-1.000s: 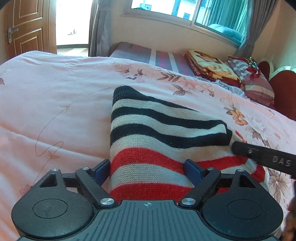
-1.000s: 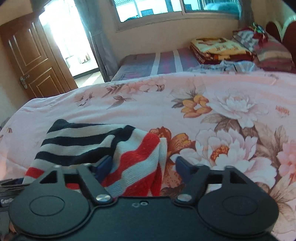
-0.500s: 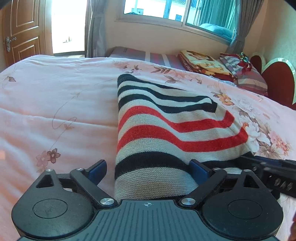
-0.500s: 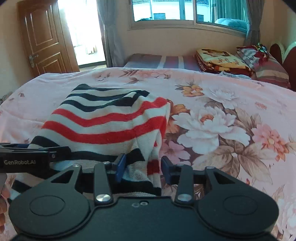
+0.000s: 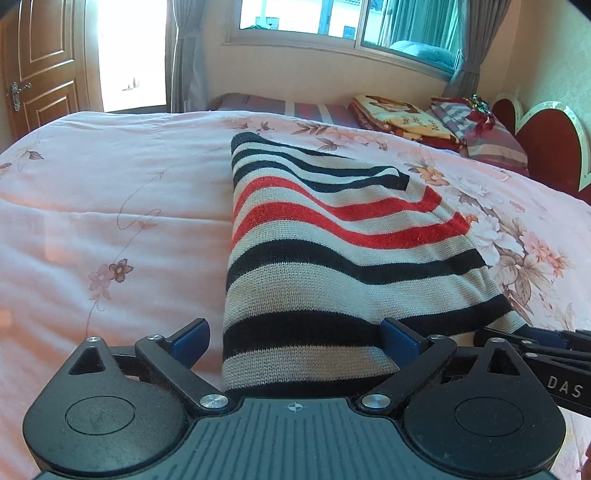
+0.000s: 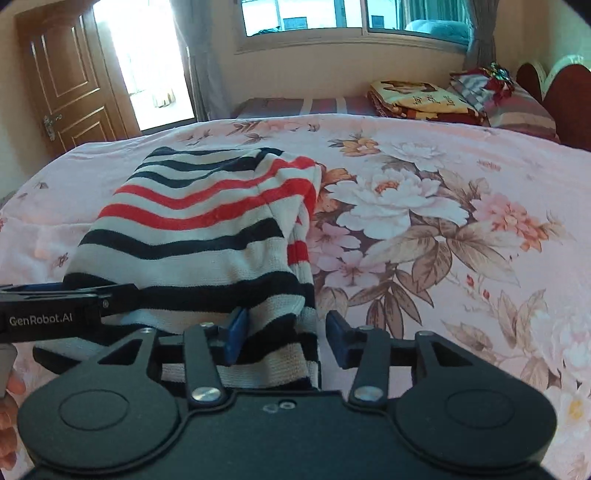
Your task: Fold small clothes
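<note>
A small knit sweater (image 5: pixel 325 258) with black, red and cream stripes lies on the pink floral bedspread (image 5: pixel 110 206), its near hem raised toward the cameras. My left gripper (image 5: pixel 293 338) is open, its blue pads wide apart on either side of the near hem. My right gripper (image 6: pixel 284 330) is partly open around the sweater's right edge (image 6: pixel 273 343), and the pads do not press the cloth. The sweater also shows in the right wrist view (image 6: pixel 207 236). The right gripper shows at the right edge of the left wrist view (image 5: pixel 535 350).
Folded blankets (image 5: pixel 399 118) and striped bedding (image 5: pixel 487 136) are stacked at the far side of the bed. A red heart-shaped headboard (image 5: pixel 546 147) is at the right. A wooden door (image 5: pixel 40 66) and a window (image 5: pixel 332 22) are behind.
The sweater has been drawn toward the cameras, so more of its striped length now lies stretched out. The right gripper closed partway, then widened a little around the right edge.
</note>
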The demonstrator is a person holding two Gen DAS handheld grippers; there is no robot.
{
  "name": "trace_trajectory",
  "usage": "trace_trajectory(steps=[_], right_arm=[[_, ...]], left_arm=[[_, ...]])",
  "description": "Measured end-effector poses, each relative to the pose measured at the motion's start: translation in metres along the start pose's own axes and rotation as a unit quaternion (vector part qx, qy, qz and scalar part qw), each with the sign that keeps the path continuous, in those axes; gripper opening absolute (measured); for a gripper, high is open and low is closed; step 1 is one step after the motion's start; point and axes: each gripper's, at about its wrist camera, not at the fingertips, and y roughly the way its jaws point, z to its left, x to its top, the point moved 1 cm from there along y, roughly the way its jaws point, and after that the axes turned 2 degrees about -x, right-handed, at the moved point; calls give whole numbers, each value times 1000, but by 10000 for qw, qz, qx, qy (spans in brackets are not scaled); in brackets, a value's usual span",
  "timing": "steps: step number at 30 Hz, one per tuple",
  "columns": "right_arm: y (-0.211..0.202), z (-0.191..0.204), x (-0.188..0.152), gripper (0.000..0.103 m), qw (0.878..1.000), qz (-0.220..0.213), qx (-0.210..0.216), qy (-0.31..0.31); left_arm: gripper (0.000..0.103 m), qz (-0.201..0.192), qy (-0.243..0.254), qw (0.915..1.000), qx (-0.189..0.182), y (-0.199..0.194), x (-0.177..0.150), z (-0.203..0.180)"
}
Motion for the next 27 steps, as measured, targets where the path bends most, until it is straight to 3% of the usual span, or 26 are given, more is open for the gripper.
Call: trace_trajectory(steps=[4, 6, 10, 13, 15, 20, 24, 27], right_arm=[[-14, 0, -10, 47, 9998, -7, 31, 172], [-17, -2, -13, 53, 9997, -49, -30, 240], [-6, -9, -14, 60, 9985, 264, -112, 463], [-14, -13, -11, 62, 9973, 306, 5, 663], [-24, -15, -11, 71, 9968, 267, 89, 746], [-36, -22, -14, 78, 9950, 339, 365, 864], [-42, -31, -18, 79, 9916, 469, 432, 1123], [-54, -31, -16, 82, 9939, 343, 420, 959]], left_arm=[[99, 95, 39, 9999, 16, -5, 1, -1], [103, 130, -13, 9999, 72, -6, -1, -1], [103, 209, -163, 9996, 107, -6, -3, 0], [103, 242, -119, 9993, 257, -11, -5, -4], [103, 318, -84, 9987, 392, -14, -6, -9], [103, 639, -132, 9948, 784, -18, -10, -19], [103, 615, -116, 9927, 1033, -20, -12, -27], [103, 522, -72, 9921, 1134, -23, -14, -30]])
